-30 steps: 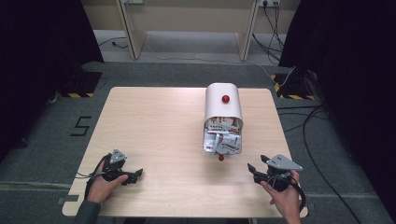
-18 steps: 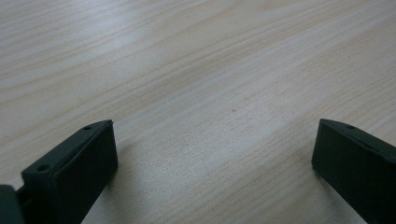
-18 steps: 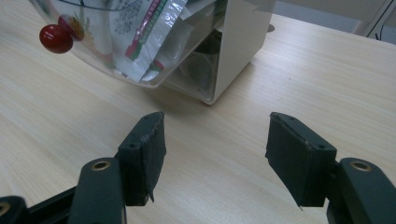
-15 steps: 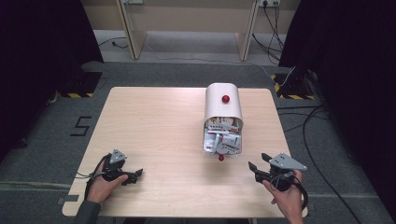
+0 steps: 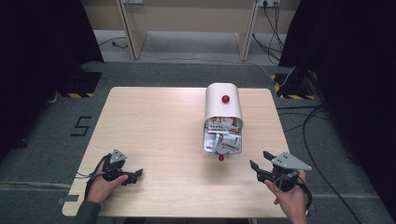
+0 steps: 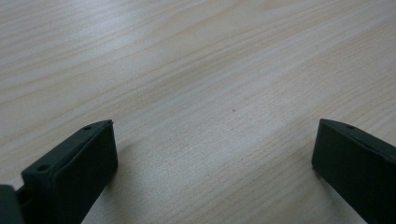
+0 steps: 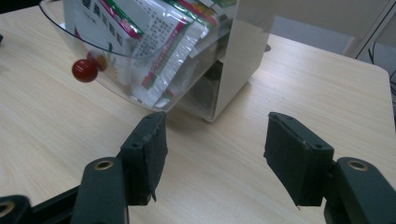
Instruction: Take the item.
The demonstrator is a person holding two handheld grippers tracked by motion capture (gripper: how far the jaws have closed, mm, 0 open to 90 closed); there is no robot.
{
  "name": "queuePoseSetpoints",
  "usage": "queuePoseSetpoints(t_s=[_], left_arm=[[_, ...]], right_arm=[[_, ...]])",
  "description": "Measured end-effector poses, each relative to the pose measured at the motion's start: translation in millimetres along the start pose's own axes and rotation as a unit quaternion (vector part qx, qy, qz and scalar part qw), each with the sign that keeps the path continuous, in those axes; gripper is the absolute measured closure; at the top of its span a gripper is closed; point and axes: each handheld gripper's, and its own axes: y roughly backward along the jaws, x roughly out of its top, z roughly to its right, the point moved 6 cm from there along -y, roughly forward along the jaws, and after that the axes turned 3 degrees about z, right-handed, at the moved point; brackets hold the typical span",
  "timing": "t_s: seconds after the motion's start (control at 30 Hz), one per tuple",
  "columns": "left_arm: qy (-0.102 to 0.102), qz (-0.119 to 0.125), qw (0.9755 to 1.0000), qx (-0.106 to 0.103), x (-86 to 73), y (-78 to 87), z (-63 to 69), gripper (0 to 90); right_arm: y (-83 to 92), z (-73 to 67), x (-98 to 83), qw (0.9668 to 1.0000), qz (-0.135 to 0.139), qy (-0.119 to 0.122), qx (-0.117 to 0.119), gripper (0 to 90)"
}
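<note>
Black right gripper (image 5: 258, 164) jaws apart, empty, aimed at bin (image 5: 223, 108); left gripper (image 5: 135, 174) low on table (image 5: 154, 126), released.

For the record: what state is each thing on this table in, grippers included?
White box with rounded top and red knob: stands on the table, front open.
Clear pull-down flap with red knob: tipped open, holding printed packets.
Left gripper: open, holding nothing, low over bare wood.
Right gripper: open, holding nothing, facing the box.
</note>
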Motion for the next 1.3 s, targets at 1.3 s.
queuePoseSetpoints(t_s=[1.3], left_arm=[[0.000,0.000,1.0000,0.000,0.1,-0.1,-0.1,0.0]], right_arm=[[10.6,-21.5,34.9,0.9985,0.037,0.030,0.028,46.6]])
